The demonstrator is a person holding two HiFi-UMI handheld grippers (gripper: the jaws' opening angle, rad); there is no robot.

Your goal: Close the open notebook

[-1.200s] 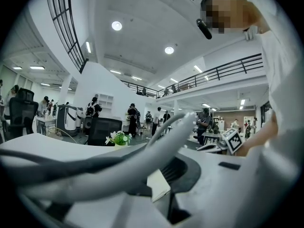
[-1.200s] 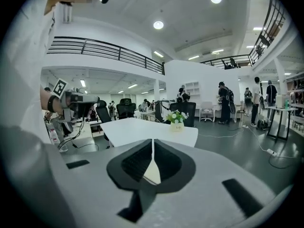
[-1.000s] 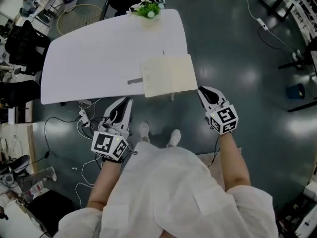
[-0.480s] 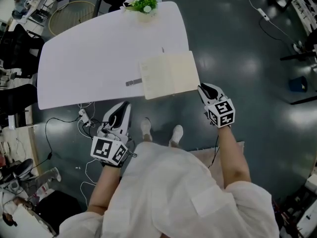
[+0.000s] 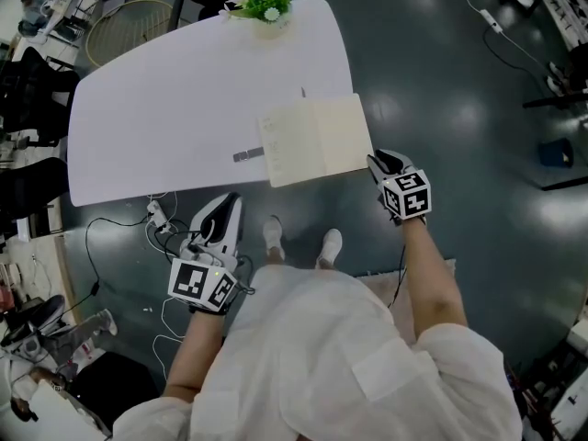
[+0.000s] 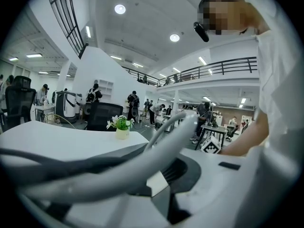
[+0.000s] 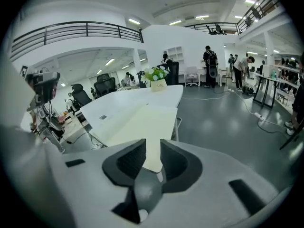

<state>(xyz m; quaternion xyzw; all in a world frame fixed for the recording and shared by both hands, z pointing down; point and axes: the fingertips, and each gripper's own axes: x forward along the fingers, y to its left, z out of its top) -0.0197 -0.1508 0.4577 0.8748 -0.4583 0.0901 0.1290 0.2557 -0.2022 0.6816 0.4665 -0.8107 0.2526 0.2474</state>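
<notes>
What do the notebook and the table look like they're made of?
Notebook: paper, with matte cream pages that lie flat and open and show no glare.
Table: smooth white top, probably laminate or painted board. The surface is even and seamless, and what lies under it can't be told.

- Blurred grey cables crossed the view from your left gripper; the state of its jaws could not be read.
- Marks on the notebook page were too small to read.
- The small grey item beside it on the table was too small to identify.
</notes>
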